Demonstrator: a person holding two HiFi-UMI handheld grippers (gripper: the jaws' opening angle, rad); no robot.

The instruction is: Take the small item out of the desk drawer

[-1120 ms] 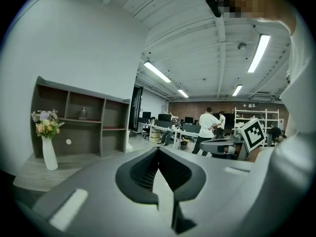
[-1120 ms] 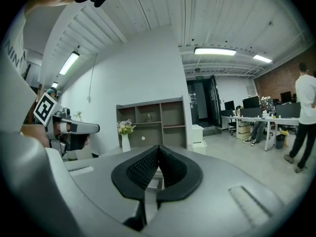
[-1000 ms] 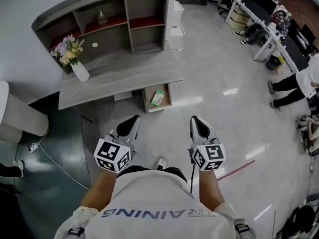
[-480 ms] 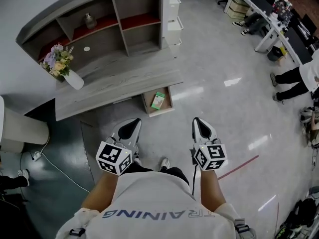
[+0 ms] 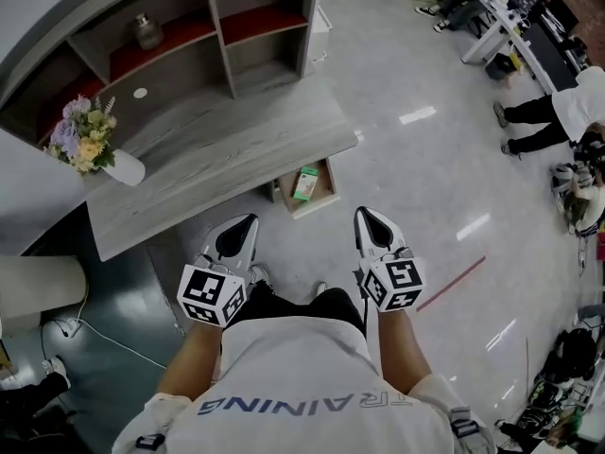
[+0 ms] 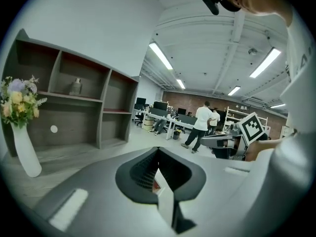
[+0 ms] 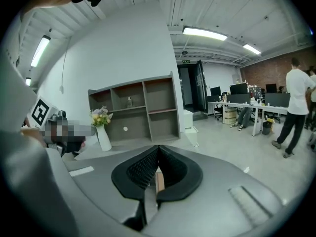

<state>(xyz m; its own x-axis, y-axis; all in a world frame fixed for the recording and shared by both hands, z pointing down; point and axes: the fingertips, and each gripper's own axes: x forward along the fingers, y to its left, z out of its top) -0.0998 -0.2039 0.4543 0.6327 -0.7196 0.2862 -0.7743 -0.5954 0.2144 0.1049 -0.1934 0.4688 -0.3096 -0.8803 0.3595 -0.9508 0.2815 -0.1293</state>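
A small green and white box [image 5: 304, 182] lies in the open wooden drawer [image 5: 322, 198] that sticks out from under the grey desk [image 5: 217, 149]. Both grippers hang in front of the person's body, short of the drawer and above the floor. My left gripper [image 5: 246, 223] is shut and holds nothing; in the left gripper view its jaws [image 6: 157, 151] meet at the tip. My right gripper [image 5: 365, 216] is shut and holds nothing as well, its jaws [image 7: 158, 147] pressed together. The drawer lies between the two grippers and a little ahead of them.
A white vase of flowers [image 5: 95, 154] stands on the desk's left end. Open shelves [image 5: 189, 36] behind hold a small bottle [image 5: 145, 29]. A red line [image 5: 452, 282] crosses the glossy floor at the right. People [image 5: 544, 121] and office desks are at the far right.
The person has stepped closer to the desk, so the desk and drawer now sit nearer and lower in the head view. Both grippers stayed shut and kept their places in front of the body.
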